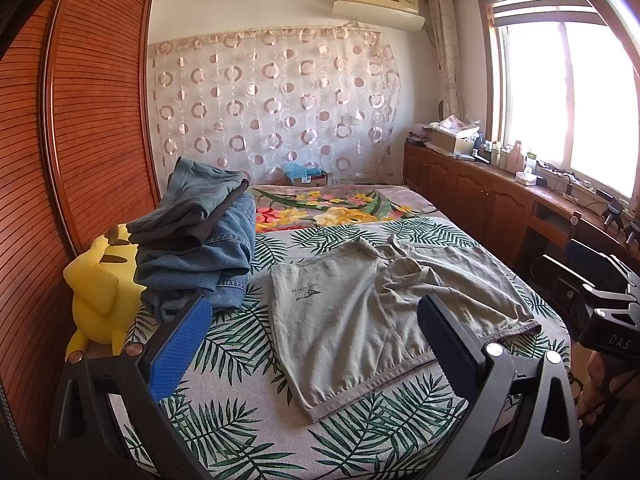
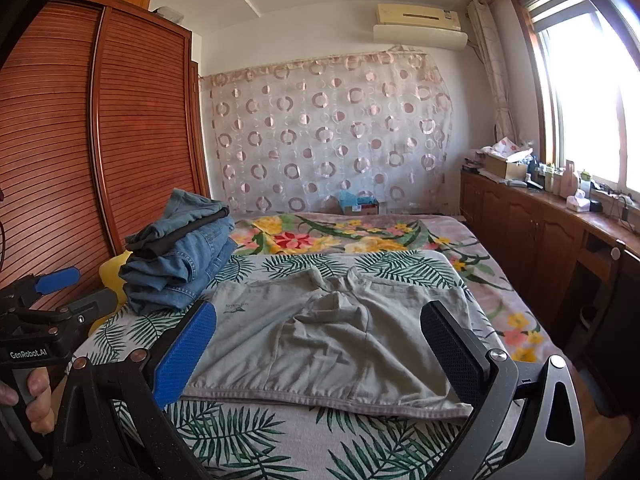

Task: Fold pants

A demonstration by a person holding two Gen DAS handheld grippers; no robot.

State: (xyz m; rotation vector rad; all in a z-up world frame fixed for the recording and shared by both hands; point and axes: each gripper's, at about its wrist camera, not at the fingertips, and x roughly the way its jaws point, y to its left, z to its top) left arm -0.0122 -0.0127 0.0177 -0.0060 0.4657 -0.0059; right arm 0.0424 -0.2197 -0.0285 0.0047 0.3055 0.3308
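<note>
Grey-green shorts (image 1: 360, 312) lie spread flat on the leaf-print bed cover (image 1: 240, 344), waistband toward me, crotch area a little bunched. They also show in the right wrist view (image 2: 332, 340). My left gripper (image 1: 316, 320) is open and empty, held above the bed's near edge, its blue-padded fingers (image 1: 180, 344) apart on either side of the shorts. My right gripper (image 2: 320, 340) is open and empty, held just before the waistband. Each gripper shows at the edge of the other's view, the right one (image 1: 600, 320) and the left one (image 2: 52, 296).
A stack of folded jeans and dark trousers (image 1: 200, 240) sits at the bed's left, beside a yellow plush toy (image 1: 100, 292). A wooden slatted wardrobe (image 1: 80, 140) stands left. Low wooden cabinets (image 1: 480, 192) with clutter run along the right under the window. A floral blanket (image 1: 328, 208) covers the far bed.
</note>
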